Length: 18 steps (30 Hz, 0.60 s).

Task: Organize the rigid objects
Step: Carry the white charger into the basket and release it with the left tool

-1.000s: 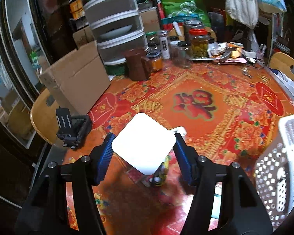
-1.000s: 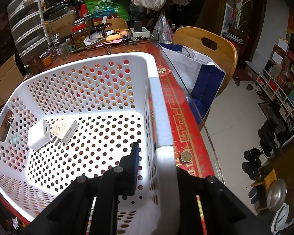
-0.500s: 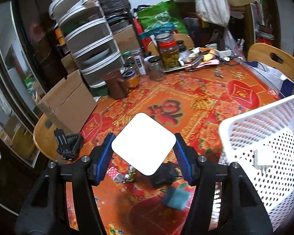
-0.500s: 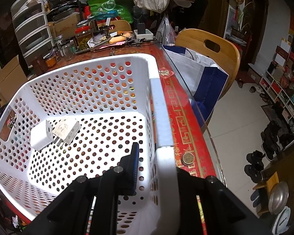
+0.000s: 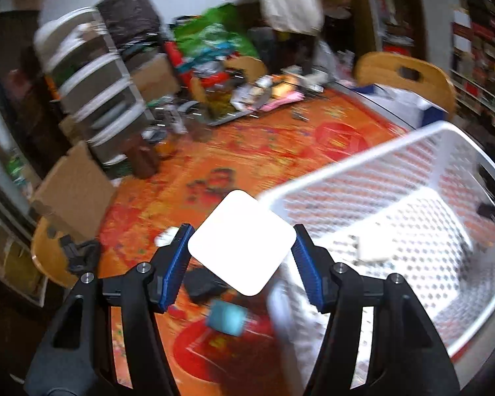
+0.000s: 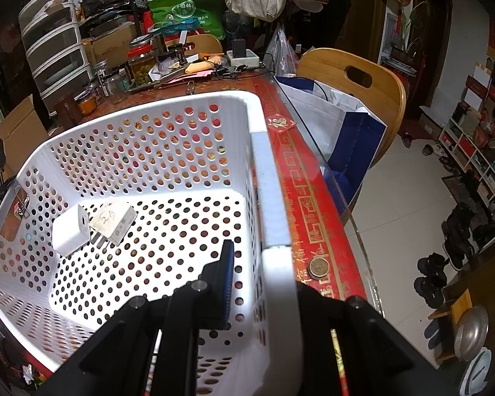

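I am pinching a white square block (image 5: 242, 243) between my left fingers (image 5: 178, 264), corner up, the blue pads pressing its two side corners. The left gripper (image 5: 242, 257) is hanging over the desk (image 5: 280, 151) just beside the near-left wall of the white basket (image 5: 346, 178); the left view is blurring, so small detail is hard to tell. Below the block, beside the basket, a black item (image 5: 203, 285) and a teal item (image 5: 227, 317) are lying on the desk.

My right gripper (image 6: 260, 277) is clamping the basket's right rim (image 6: 274, 217): one blue-padded finger (image 6: 226, 274) is sitting inside the wall, the other is hiding behind the rim outside it.

Inside the basket, near its left wall, a white charger cube (image 6: 70, 230) is lying touching a white plug adapter (image 6: 114, 220) with writing on it, metal prongs toward the cube. A coin (image 6: 319, 266) is lying on the desk just beside the basket's right rim. Jars (image 6: 142, 66) are standing on the desk beyond the basket's far wall, and a wooden chair (image 6: 356, 82) with a bag (image 6: 333, 122) on it is standing to the basket's right.
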{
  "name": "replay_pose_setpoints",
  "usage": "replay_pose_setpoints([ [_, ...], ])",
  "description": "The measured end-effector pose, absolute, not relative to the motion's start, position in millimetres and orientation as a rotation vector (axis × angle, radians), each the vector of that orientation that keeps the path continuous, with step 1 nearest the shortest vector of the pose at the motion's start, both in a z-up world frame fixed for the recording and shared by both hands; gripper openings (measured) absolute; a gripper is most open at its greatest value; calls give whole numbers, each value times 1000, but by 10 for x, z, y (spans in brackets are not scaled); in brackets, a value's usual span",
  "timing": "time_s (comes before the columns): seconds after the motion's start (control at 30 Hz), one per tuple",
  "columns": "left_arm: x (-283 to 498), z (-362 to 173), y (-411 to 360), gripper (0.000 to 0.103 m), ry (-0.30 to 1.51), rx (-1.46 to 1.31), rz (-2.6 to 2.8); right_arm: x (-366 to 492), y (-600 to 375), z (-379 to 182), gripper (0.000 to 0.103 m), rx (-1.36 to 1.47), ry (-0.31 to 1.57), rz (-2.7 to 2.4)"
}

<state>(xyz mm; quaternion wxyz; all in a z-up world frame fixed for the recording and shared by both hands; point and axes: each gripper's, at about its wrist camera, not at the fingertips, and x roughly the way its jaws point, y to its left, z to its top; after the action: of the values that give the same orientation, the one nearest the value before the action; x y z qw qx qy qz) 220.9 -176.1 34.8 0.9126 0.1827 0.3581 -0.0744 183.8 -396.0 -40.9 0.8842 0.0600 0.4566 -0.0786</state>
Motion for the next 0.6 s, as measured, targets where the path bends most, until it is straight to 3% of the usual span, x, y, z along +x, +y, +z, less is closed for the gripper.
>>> replay_pose_setpoints([
  [0.3, 2184, -133, -2500, 58, 979, 471, -379, 1834, -3961, -417, 13, 128, 951, -158],
  [0.6, 2359, -439, -2674, 58, 1150, 505, -445, 1831, -3959, -419, 13, 126, 954, -158],
])
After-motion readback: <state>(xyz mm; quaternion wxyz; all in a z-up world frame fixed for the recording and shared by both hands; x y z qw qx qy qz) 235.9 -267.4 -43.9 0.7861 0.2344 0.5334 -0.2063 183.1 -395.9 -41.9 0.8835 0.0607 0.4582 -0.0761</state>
